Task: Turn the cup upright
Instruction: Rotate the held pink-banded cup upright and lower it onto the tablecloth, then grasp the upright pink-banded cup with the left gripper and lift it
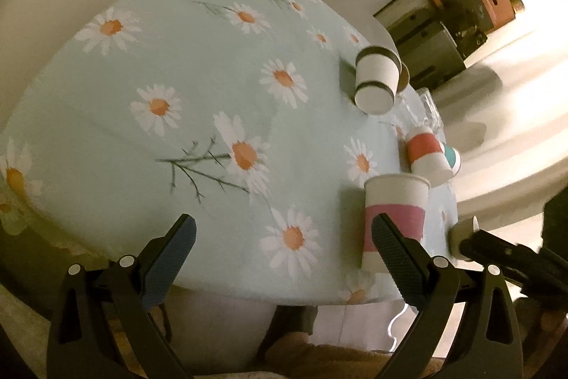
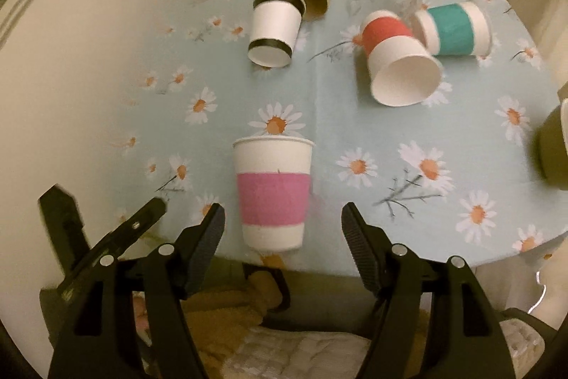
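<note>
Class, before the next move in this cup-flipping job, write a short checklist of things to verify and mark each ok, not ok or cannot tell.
1. Pink-banded cup upright: ok.
2. Red-banded cup upright: not ok, on its side.
3. Teal-banded cup upright: not ok, on its side.
4. Black-rimmed cup upright: not ok, tipped.
5. Right gripper open, empty: ok.
6. Left gripper open, empty: ok.

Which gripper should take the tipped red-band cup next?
Right, probably. The right gripper is open and faces the red-band cup on its side; from the left gripper that cup sits far off right.
</note>
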The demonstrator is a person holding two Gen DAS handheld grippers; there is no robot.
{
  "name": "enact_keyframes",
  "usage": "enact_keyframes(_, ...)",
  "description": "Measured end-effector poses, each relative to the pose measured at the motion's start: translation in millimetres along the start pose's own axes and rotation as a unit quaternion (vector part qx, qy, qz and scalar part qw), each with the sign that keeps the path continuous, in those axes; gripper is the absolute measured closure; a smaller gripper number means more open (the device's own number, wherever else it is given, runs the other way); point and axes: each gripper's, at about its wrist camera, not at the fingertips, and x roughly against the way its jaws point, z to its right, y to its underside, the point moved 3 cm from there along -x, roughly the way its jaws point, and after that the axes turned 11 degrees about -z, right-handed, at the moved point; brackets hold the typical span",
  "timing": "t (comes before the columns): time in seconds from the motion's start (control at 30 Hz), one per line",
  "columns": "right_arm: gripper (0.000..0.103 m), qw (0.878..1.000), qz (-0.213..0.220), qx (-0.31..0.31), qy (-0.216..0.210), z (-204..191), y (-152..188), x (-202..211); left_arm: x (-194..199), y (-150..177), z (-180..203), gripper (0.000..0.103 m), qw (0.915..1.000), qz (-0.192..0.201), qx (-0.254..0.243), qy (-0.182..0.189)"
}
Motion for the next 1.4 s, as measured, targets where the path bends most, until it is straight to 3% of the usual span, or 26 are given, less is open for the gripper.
enact_keyframes(0.23,0.035,0.998,0.051,-0.005,-0.042,30.6,41.1,24.7,-9.6,20.5,29.6,0.007,0.9976,-0.006,-0.063,-0.027)
enact_keyframes(0.37,0.035,0.997,0.062,0.0,-0.047,50.2,60.0,14.3,-12.3,24.0,52.4,0.007,0.9962,-0.04,-0.076,0.014)
enact_keyframes(0.47,0.035,0.996,0.071,0.001,-0.058,62.4,67.7,6.0,-7.2,20.2,79.7,0.007,0.9938,-0.049,-0.097,0.021)
enact_keyframes(0.57,0.035,0.995,0.07,-0.002,-0.075,75.0,74.1,0.6,-7.2,14.4,109.2,0.007,0.9912,-0.056,-0.119,-0.016)
enact_keyframes(0.73,0.035,0.993,0.079,0.006,-0.092,89.1,77.2,3.8,-18.4,6.3,150.4,0.007,0.9859,-0.094,-0.134,-0.037)
enact_keyframes(0.9,0.035,0.991,0.075,0.019,-0.106,91.7,82.9,4.7,-40.4,-2.8,170.0,0.007,0.9769,-0.128,-0.137,-0.103)
enact_keyframes(1.17,0.035,0.989,0.074,0.036,-0.122,85.3,97.0,9.7,-69.0,-11.3,167.8,0.008,0.9653,-0.141,-0.124,-0.182)
enact_keyframes(1.4,0.035,0.987,0.083,0.036,-0.131,89.0,98.4,19.2,-90.1,-14.1,158.9,0.008,0.9572,-0.154,-0.124,-0.211)
